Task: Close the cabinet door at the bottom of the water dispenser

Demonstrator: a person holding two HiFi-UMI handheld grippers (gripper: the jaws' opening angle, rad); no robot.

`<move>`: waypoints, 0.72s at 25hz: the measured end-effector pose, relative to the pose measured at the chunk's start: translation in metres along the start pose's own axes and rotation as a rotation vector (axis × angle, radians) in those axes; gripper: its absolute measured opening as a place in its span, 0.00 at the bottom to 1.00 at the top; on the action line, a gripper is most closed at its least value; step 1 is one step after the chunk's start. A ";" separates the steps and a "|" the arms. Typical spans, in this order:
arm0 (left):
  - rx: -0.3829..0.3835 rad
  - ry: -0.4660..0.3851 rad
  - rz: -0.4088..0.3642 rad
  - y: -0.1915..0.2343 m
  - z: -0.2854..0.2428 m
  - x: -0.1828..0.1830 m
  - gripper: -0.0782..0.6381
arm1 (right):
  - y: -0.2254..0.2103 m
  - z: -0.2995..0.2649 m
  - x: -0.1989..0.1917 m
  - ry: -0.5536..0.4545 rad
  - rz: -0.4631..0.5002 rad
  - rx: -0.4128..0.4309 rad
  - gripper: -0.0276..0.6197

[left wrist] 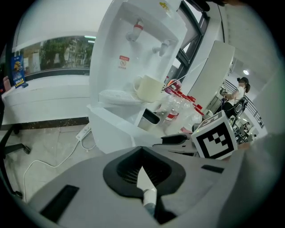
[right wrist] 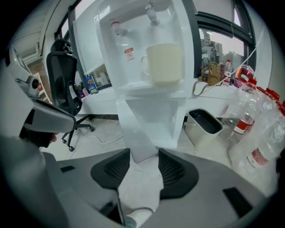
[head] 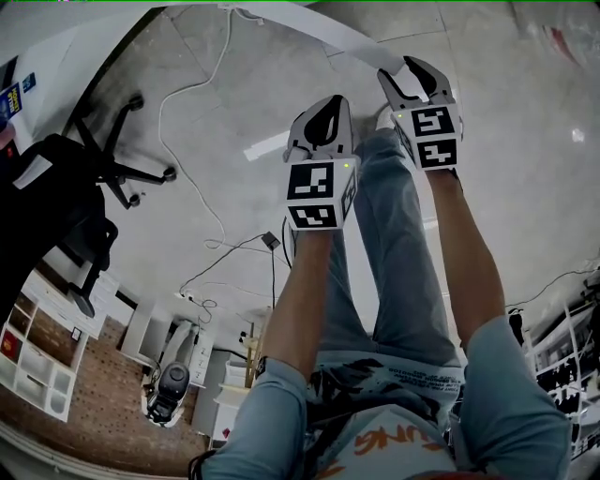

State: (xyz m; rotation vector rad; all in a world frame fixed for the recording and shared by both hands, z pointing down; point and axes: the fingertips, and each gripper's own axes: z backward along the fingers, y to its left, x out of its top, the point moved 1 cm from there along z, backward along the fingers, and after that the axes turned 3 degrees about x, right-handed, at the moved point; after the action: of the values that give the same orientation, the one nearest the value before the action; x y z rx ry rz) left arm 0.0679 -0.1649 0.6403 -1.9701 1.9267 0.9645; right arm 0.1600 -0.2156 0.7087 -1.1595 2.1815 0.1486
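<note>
The white water dispenser (right wrist: 147,26) stands close ahead, a cream cup (right wrist: 164,62) on its drip tray. Its bottom cabinet door (right wrist: 136,129) is swung out toward me and seen edge-on. My right gripper (right wrist: 144,156) is open, and the door's lower edge sits just ahead of the gap between its pads, not pressed by them. My left gripper (left wrist: 142,151) is shut on nothing and hangs to the left, facing the dispenser (left wrist: 133,44) and the open door (left wrist: 113,129). In the head view both grippers (head: 322,122) (head: 419,75) point down by a white edge (head: 319,23).
A black office chair (head: 94,178) stands to the left. A white bin (right wrist: 204,124) and several plastic bottles (right wrist: 254,124) sit right of the dispenser. A power strip (left wrist: 82,132) and its white cable (head: 187,141) lie on the floor.
</note>
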 end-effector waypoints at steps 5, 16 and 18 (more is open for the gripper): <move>0.019 -0.015 0.020 -0.008 -0.012 0.009 0.12 | -0.025 -0.002 0.013 -0.020 0.030 0.000 0.37; 0.035 -0.031 0.049 -0.025 -0.035 0.023 0.12 | -0.075 -0.012 0.047 -0.082 0.048 -0.016 0.33; 0.052 -0.041 0.071 -0.022 -0.035 0.027 0.12 | -0.084 -0.014 0.055 -0.099 0.044 -0.027 0.31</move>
State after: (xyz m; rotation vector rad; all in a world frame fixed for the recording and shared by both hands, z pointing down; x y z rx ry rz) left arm 0.0973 -0.2050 0.6450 -1.8505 1.9902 0.9545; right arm 0.1964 -0.3107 0.7036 -1.0959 2.1253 0.2500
